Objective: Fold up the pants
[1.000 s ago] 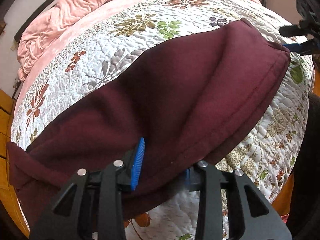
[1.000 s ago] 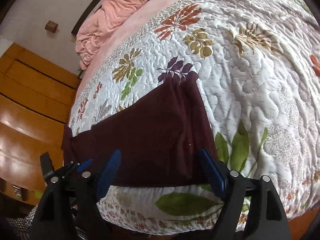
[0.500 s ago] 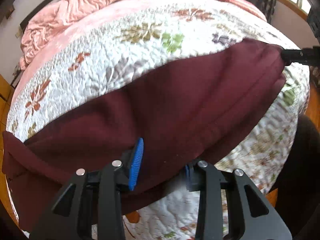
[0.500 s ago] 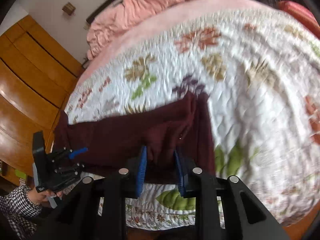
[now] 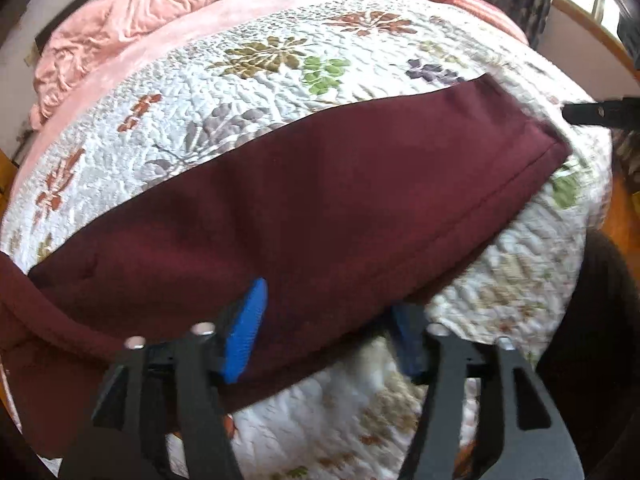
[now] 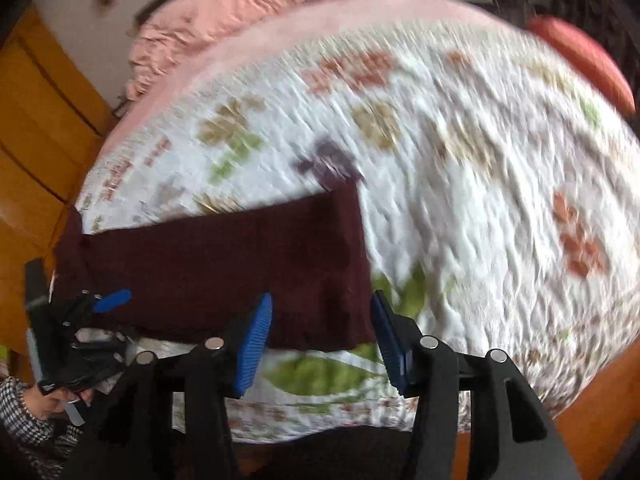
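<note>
Dark maroon pants [image 5: 320,200] lie folded lengthwise in a long band across the flowered quilt [image 5: 248,92]. My left gripper [image 5: 326,336] hovers at the band's near edge. Its jaws are opening, the cloth edge lies loose between the blue pads [image 5: 244,332], and nothing presses on it. In the right wrist view the pants [image 6: 240,264] end at a straight hem. My right gripper [image 6: 322,342] stands over that end's near corner, its jaws opening too, with the cloth flat below them. The left gripper [image 6: 76,340] shows at the far left, held by a hand with a checked sleeve [image 6: 24,412].
A crumpled pink duvet [image 5: 140,12] lies at the head of the bed. A wooden wardrobe [image 6: 36,128] stands to the left and an orange-red pillow [image 6: 580,60] lies at the far right. Beyond the quilt's near edge there is wooden floor [image 6: 592,412].
Both pairs of jaws have spread apart. Half a second ago the right gripper pinched a raised fold at the hem; that fold now lies flat. The left gripper let go of the near edge.
</note>
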